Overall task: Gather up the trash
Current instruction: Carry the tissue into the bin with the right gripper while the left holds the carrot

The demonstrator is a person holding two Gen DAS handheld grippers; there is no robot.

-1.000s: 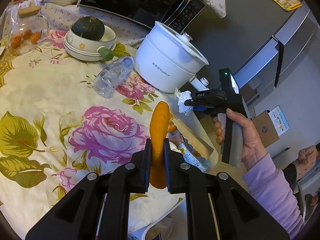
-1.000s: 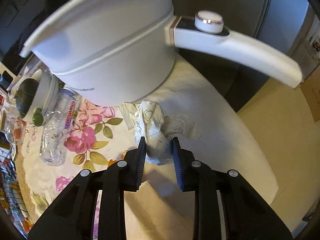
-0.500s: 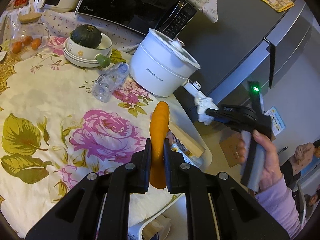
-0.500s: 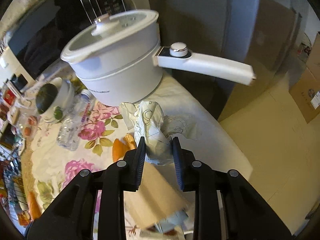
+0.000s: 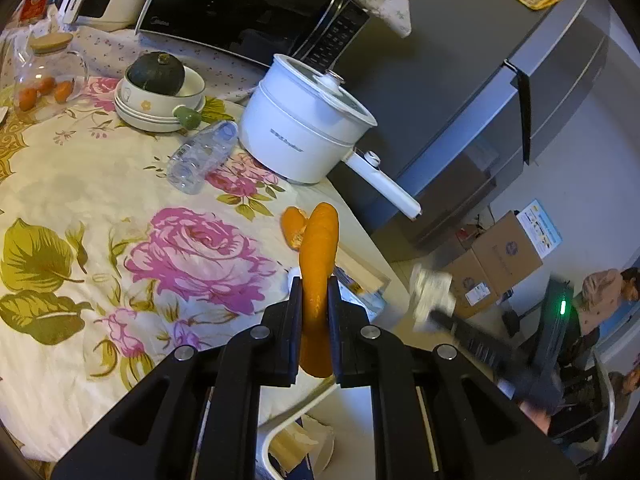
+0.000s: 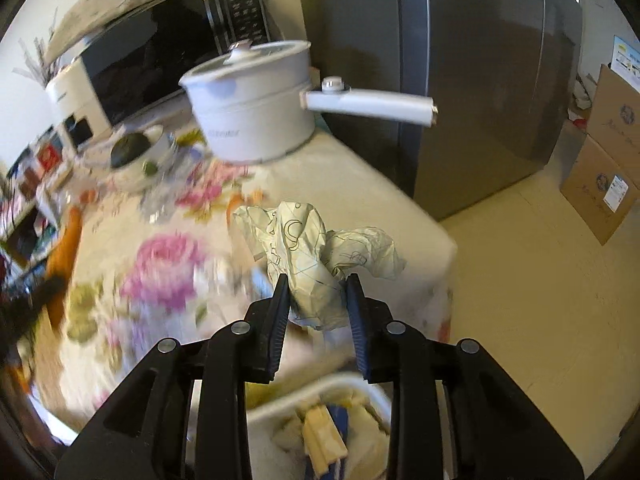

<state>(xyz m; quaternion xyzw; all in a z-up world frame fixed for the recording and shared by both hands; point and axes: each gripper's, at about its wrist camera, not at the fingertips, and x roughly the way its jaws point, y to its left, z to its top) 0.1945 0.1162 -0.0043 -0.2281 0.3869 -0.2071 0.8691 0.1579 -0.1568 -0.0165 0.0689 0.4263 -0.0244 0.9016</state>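
My left gripper (image 5: 314, 292) is shut on an orange peel strip (image 5: 318, 264), held upright above the table's near edge. A second orange peel (image 5: 292, 226) lies on the floral tablecloth (image 5: 100, 184) just beyond it. My right gripper (image 6: 318, 294) is shut on a crumpled white paper (image 6: 308, 252), lifted off the table over a white trash bin (image 6: 320, 436). The right gripper also shows blurred in the left wrist view (image 5: 434, 294), off the table's right edge. The bin's rim shows below my left gripper (image 5: 296, 440).
A white electric pot (image 5: 304, 132) with a long handle stands at the table's far right corner. A crushed clear bottle (image 5: 200, 156), stacked bowls with a green squash (image 5: 158, 88) and a microwave (image 5: 248, 8) lie behind. A fridge (image 6: 480, 80) and cardboard boxes (image 6: 604, 160) stand to the right.
My right gripper has pulled back from the pot with the crumpled paper, moving down over the bin. My left gripper has drawn back a little, still holding the peel.
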